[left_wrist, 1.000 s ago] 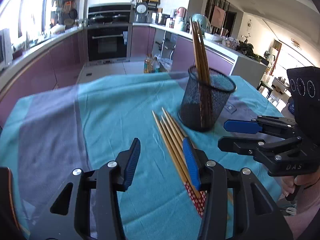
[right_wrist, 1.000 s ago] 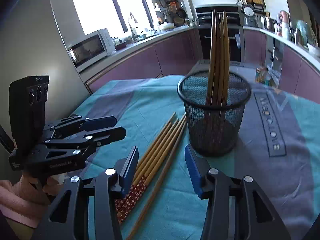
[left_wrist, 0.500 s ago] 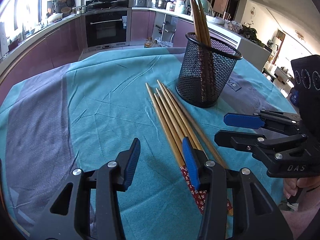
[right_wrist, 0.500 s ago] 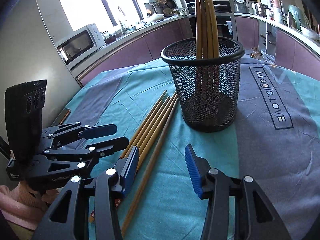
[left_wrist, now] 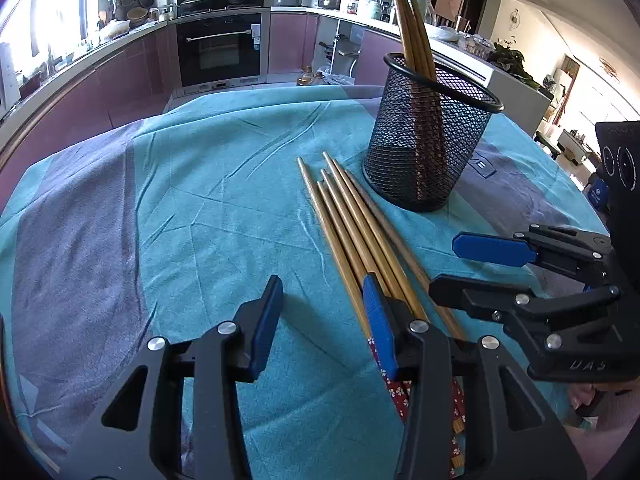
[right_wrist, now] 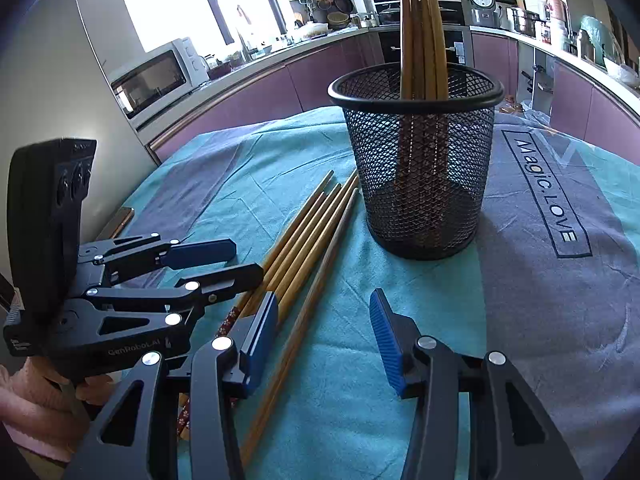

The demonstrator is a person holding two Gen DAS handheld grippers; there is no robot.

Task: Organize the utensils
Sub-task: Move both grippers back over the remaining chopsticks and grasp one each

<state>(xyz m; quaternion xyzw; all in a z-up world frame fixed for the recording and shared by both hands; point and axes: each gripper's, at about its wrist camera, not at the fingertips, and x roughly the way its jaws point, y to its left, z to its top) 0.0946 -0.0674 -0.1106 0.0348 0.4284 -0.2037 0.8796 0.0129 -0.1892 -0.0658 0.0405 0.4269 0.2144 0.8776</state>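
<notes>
Several bamboo chopsticks (left_wrist: 352, 232) lie side by side on the teal cloth, their patterned red ends toward me. Just beyond their tips stands a black mesh holder (left_wrist: 424, 152) with several chopsticks upright in it. My left gripper (left_wrist: 322, 320) is open, its right finger over the bundle, nothing pressed between the pads. The right gripper (left_wrist: 444, 266) hovers at the bundle's right side. In the right wrist view, the right gripper (right_wrist: 324, 336) is open, its left finger above the chopsticks (right_wrist: 308, 236). One darker stick runs below the gap. The left gripper (right_wrist: 248, 258) sits left of the holder (right_wrist: 420, 184).
A teal and grey tablecloth (right_wrist: 560, 280) printed "Magic LOVE" covers the table. A slim brown object (right_wrist: 120, 220) lies by the table's left edge. Purple kitchen cabinets, an oven (left_wrist: 220, 48) and a microwave (right_wrist: 156, 76) stand behind. A hand in a pink sleeve (right_wrist: 28, 412) holds the left gripper.
Both grippers have come down and closer to the lying chopsticks and the holder, which now look larger. Their jaws stand about as wide as before.
</notes>
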